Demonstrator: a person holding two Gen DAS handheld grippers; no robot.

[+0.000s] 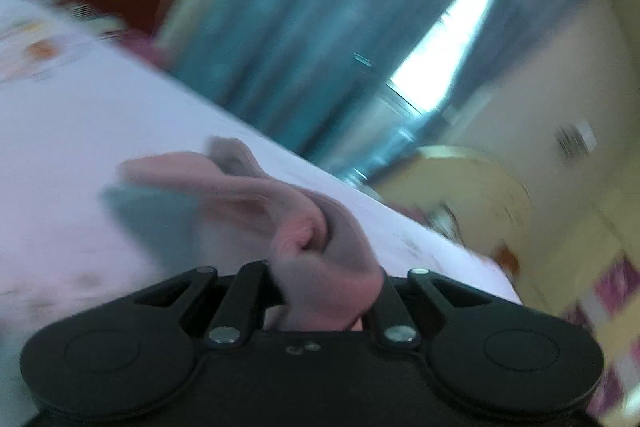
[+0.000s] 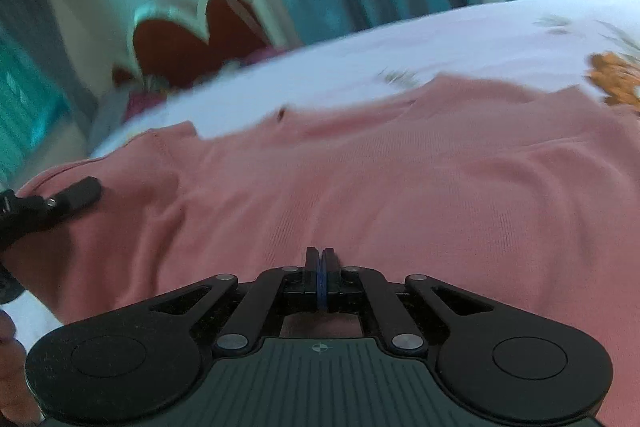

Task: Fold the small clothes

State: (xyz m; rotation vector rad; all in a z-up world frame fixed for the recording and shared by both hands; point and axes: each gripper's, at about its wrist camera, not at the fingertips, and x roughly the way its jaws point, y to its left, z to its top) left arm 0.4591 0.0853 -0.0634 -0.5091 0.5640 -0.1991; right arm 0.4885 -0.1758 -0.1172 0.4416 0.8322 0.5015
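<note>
With a bunched edge of the soft pink knit garment (image 1: 296, 227) pinched in the left tool (image 1: 320, 291), the step in hand looks like carrying that edge up and over to make a fold, and it would go best if the lift stays low and smooth so the cloth lays across itself without dragging the rest out of shape. The right tool (image 2: 322, 267), its jaws pressed together with nothing between them, sits just over the wide flat part of the garment and seems well placed to press down as an anchor; holding that part still would keep the crease straight. In the left wrist view the gathered cloth rises from the white floral-printed bed sheet (image 1: 80, 131) straight into the tool, filling the gap between its fingers, with the loose remainder trailing away ahead and to the left. In the right wrist view the garment spreads across the bed in front of and under the closed tool, touching or nearly touching its tips; I cannot tell which. The left tool's black finger shows at that view's left edge, clamped on the garment's edge. Both views are blurred.
</note>
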